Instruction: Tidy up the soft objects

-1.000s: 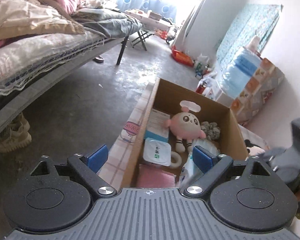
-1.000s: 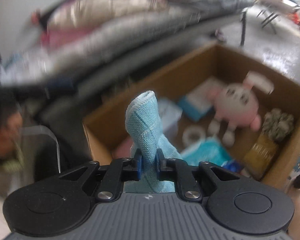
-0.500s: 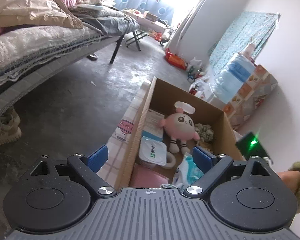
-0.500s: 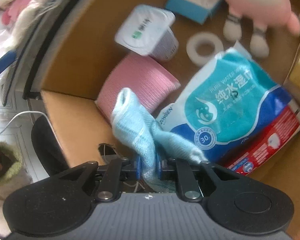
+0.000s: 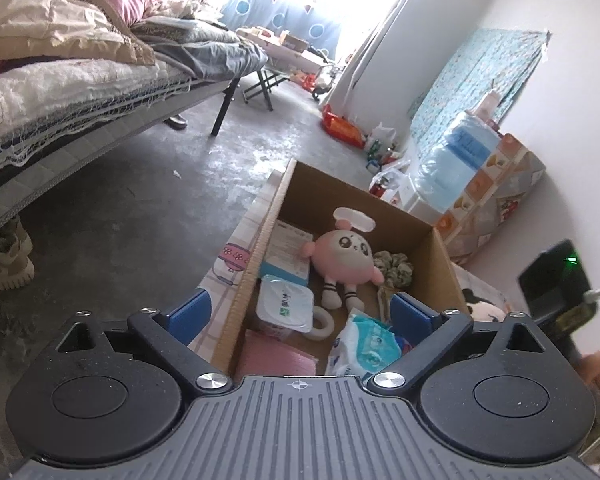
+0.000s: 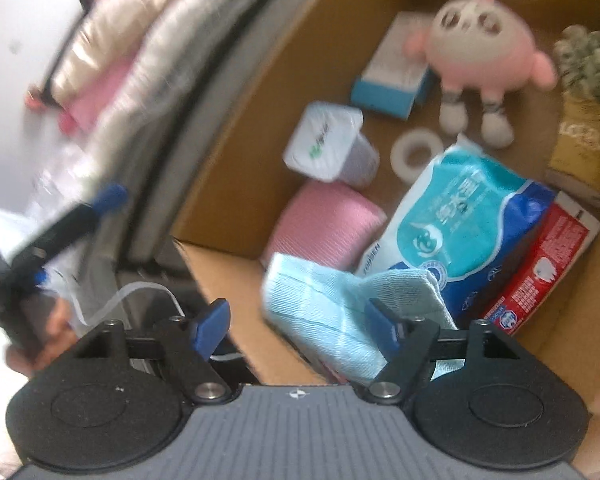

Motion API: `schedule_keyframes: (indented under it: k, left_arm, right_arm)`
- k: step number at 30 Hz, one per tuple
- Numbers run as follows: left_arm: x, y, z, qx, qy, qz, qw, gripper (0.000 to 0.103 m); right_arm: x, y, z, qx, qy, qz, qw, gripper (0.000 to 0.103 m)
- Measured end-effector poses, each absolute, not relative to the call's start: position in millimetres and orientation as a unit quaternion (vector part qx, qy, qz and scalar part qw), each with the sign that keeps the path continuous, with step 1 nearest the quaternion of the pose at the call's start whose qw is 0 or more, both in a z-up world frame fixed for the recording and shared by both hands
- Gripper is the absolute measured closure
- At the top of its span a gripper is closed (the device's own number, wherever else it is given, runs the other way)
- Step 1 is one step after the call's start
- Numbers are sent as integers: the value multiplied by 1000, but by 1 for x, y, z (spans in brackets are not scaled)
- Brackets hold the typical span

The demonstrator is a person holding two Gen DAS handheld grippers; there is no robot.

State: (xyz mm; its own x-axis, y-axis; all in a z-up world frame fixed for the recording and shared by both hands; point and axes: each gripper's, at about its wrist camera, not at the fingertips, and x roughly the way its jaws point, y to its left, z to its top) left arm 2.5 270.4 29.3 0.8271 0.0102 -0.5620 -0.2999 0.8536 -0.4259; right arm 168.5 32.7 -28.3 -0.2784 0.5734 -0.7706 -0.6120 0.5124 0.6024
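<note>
A light blue cloth [image 6: 332,312] lies at the near end of the cardboard box [image 6: 300,40], over a pink folded cloth [image 6: 324,220] and beside a teal wipes pack [image 6: 460,220]. My right gripper [image 6: 300,324] is open just above the blue cloth, its jaws apart on either side of it. The box also holds a pink plush doll [image 6: 480,44]. In the left wrist view my left gripper [image 5: 300,316] is open and empty, above the near end of the box [image 5: 256,264], with the doll [image 5: 344,256] and wipes pack [image 5: 368,344] in sight.
The box also holds a white tub [image 6: 328,144], a tape ring [image 6: 416,152], a blue-white carton [image 6: 392,80], a red carton [image 6: 540,268], a yellow pack [image 6: 580,152] and a patterned scrunchie [image 6: 588,60]. A bed [image 5: 80,80] stands left; bags and bottles [image 5: 460,160] line the right wall.
My right gripper has opened and let go of the blue cloth, which now lies in the box. The left gripper has drifted slightly and stays open.
</note>
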Motion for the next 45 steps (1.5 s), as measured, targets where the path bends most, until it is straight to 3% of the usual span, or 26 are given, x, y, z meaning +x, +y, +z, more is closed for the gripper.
schedule_keyframes:
  k: [8,12,21,28,40,45]
  left_arm:
    - [-6,236,41,-231,269,77,932,1]
    - [-9,213,44,-202,269,72,939,0]
    - [-24,147,46,-99,273,75,954,0]
    - [-26,107,30,-93,310,25,946,0]
    - [-31,43,9,32,352,70,933,0]
    - [-29,36,-1,32,351,76,933,0]
  right_arm:
    - [153,-54,20,110,515,518,674,23]
    - [116,-107,37,149,416,513,736,1]
    - [24,-189,28,178,250,392,867,0]
    - [-20,-202,23,75,204,261,940,0]
    - [-58,-198,6,30,197,164,966,0]
    - [-66,-197,3,3,173,123,977,0]
